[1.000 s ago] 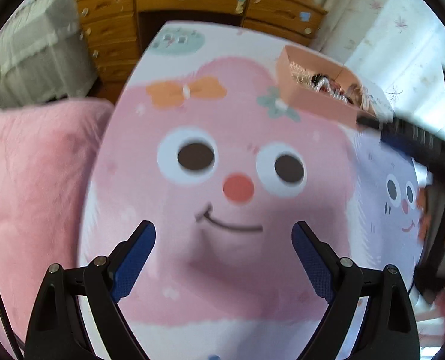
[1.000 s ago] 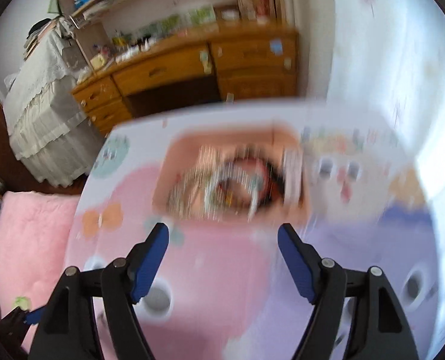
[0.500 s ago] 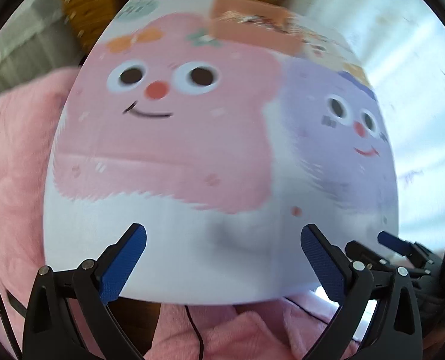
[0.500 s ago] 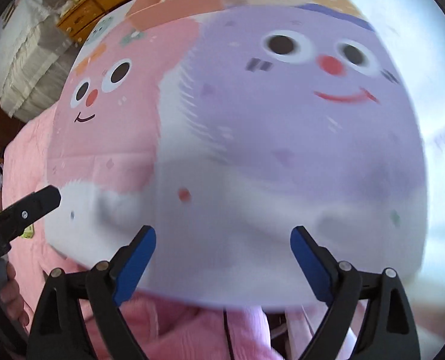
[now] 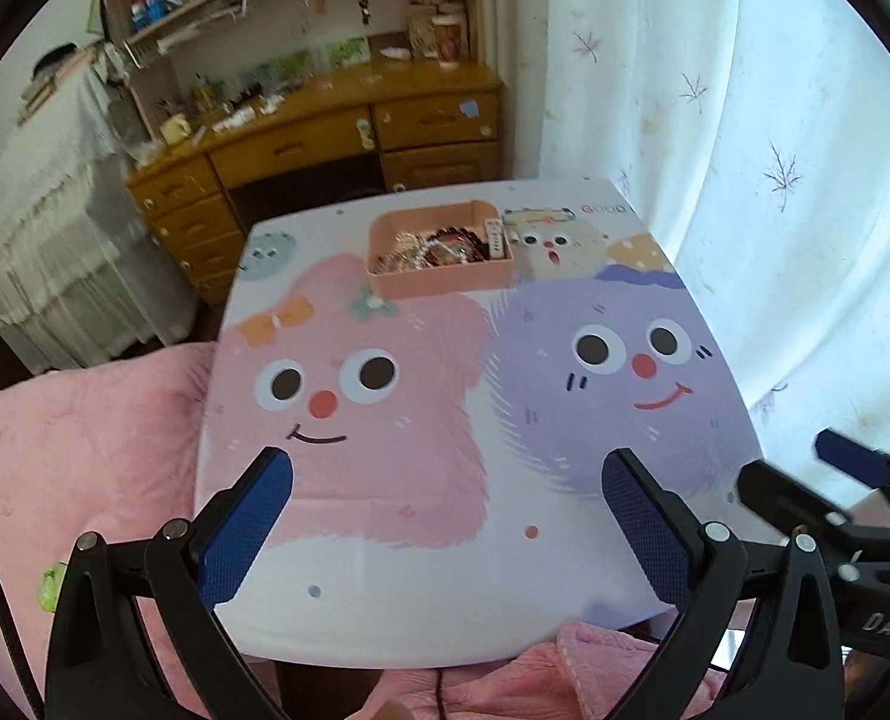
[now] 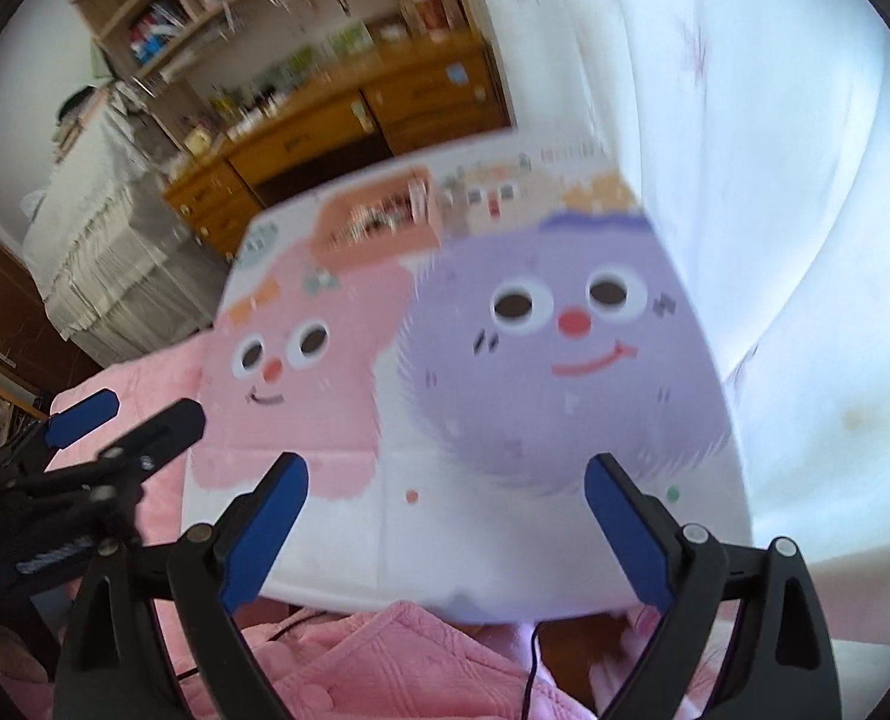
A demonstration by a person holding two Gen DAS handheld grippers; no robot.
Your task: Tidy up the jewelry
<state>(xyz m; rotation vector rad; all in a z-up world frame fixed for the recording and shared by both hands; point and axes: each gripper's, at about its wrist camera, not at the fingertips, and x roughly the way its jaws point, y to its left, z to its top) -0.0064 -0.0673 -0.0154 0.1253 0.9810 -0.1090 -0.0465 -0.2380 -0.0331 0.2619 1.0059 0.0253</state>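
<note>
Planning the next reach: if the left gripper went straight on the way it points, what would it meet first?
Probably the bare tabletop, on its pink cartoon figure, well short of the jewelry tray. The left gripper is open and empty.

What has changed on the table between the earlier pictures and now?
Both tools, the left tool and the right tool, drew back from the pink tray to the near table edge, their jaws just opening wider, nothing between them. The tray with jewelry stayed at the far side.
</note>
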